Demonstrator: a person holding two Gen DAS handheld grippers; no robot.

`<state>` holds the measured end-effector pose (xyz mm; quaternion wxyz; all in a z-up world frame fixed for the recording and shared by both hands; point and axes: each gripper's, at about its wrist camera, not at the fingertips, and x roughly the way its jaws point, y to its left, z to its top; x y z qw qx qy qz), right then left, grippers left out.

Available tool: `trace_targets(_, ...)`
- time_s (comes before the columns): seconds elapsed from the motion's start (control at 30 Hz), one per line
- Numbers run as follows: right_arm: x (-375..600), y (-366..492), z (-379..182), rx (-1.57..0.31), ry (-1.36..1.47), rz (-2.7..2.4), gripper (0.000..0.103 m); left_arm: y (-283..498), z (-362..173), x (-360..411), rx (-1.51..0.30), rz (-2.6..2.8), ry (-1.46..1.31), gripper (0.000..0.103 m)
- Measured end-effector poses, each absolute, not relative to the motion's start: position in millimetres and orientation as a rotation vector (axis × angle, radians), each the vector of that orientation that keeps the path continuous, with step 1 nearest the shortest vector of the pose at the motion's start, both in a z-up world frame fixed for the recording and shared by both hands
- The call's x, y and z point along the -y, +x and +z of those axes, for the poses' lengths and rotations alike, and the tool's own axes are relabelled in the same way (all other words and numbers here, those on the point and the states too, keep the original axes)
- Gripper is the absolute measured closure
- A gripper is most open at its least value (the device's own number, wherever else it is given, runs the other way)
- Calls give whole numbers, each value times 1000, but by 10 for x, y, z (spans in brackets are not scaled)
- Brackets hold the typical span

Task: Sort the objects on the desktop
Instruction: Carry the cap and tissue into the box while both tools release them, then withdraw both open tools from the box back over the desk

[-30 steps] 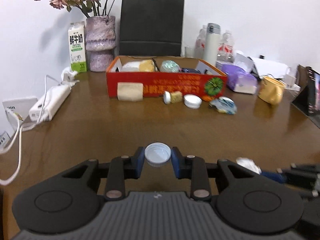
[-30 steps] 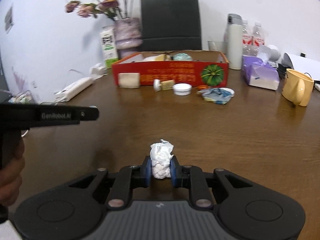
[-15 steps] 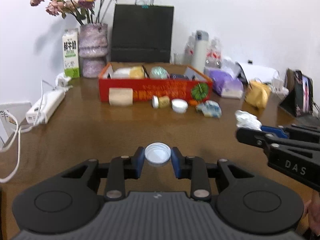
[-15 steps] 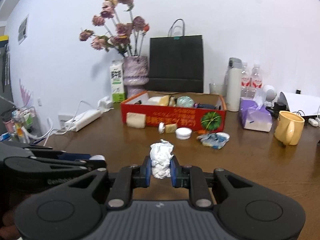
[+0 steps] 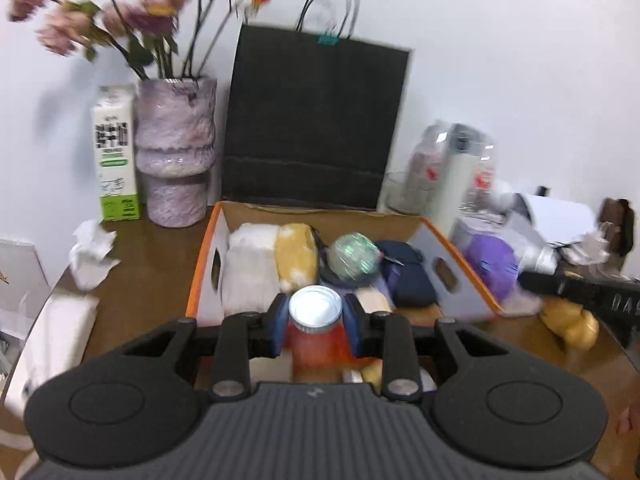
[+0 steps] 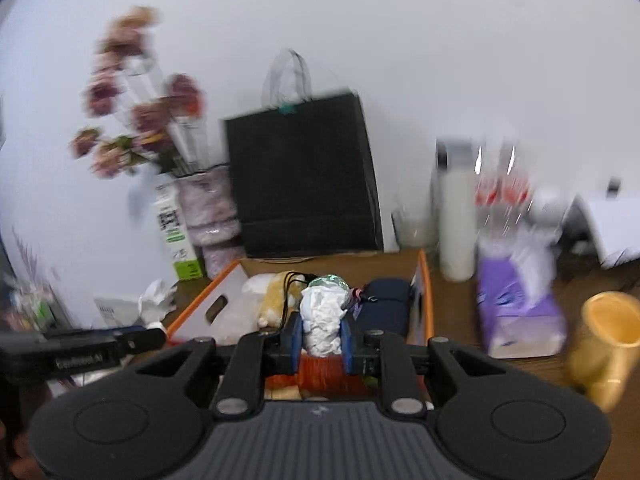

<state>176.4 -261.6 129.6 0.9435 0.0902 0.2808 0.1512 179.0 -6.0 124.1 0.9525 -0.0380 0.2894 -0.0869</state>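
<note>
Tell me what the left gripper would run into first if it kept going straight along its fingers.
Probably the box's contents. The left gripper, shut on a white bottle cap, points down into the orange box. Straight ahead lie a shiny green ball and a yellow sponge; which comes first is unclear through the blur.

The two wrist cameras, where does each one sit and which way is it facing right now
Left wrist: sits on the left gripper, looking along its fingers at the red box; white cap clamped, right gripper at the right edge.
Right wrist: sits on the right gripper, facing the same box; crumpled tissue clamped, left gripper at left.
Shared: box, black bag, vase, milk carton.
</note>
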Motion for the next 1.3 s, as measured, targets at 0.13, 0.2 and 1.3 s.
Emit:
trace_targets(0.13,2518,2588,967,-759,213,296,85,2607,995,80,-750,-161,-98,73)
trace_targets(0.2,2394,2833,758,-847,183,318,84,2861,829,92,-792,-196,-92,70)
trace_targets(1.3,2632,692,772,-586,159,272,18,500,858,49,-636,-104,-188,0)
